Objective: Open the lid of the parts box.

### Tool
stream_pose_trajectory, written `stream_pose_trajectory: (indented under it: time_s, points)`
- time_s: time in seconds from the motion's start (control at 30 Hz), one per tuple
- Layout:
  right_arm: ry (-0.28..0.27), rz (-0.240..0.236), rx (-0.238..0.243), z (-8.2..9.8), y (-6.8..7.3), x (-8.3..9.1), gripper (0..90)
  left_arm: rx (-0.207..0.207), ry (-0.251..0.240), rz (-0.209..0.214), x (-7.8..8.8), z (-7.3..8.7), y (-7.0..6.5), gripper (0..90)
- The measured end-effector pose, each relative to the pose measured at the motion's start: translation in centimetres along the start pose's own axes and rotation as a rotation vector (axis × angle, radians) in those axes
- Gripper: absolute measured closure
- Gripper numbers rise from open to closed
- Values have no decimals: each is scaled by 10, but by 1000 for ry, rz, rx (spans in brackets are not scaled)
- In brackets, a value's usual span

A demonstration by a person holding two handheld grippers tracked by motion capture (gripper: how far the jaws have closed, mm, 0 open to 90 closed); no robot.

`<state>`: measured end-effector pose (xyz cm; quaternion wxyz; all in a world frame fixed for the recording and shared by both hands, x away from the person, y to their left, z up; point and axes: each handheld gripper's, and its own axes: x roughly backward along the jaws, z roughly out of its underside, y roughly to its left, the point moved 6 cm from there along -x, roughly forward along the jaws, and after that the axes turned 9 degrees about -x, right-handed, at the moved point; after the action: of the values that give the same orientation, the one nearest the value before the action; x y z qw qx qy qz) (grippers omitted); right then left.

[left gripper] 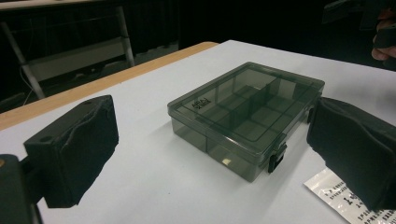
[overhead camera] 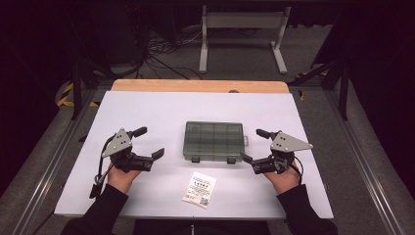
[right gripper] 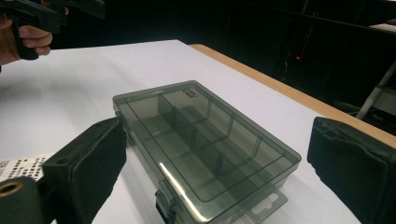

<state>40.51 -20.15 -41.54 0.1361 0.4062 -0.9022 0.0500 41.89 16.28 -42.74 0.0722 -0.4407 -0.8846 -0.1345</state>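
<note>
A smoky transparent compartment box lies flat with its lid down in the middle of the white table, two latches on its near side. Its divided cells look empty. My left gripper is open just left of the box, nothing between its jaws, which frame the box in the left gripper view. My right gripper is open just right of the box and also holds nothing. A small labelled plastic bag lies flat in front of the box.
The white table top ends in a wooden strip at its far edge. Beyond it stand a grey metal frame and cables on the floor. The bag's corner lies beside the left gripper's right jaw.
</note>
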Motion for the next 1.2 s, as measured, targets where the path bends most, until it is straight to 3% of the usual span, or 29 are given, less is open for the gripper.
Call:
stream_pose_trajectory:
  time_s: [0.43, 0.67, 0.9, 1.2]
  points:
    - [28, -10, -7, 1, -7, -7, 33, -13, 31, 22, -17, 4, 3, 38]
    - [87, -26, -8, 4, -8, -4, 128, -38, 82, 111, -25, 2, -6, 132]
    - [134, -31, -8, 10, -9, -5, 179, -42, 118, 168, -37, 3, -13, 180]
    - [208, -36, -46, 23, -13, -9, 204, -54, 191, 230, -50, 15, -17, 202]
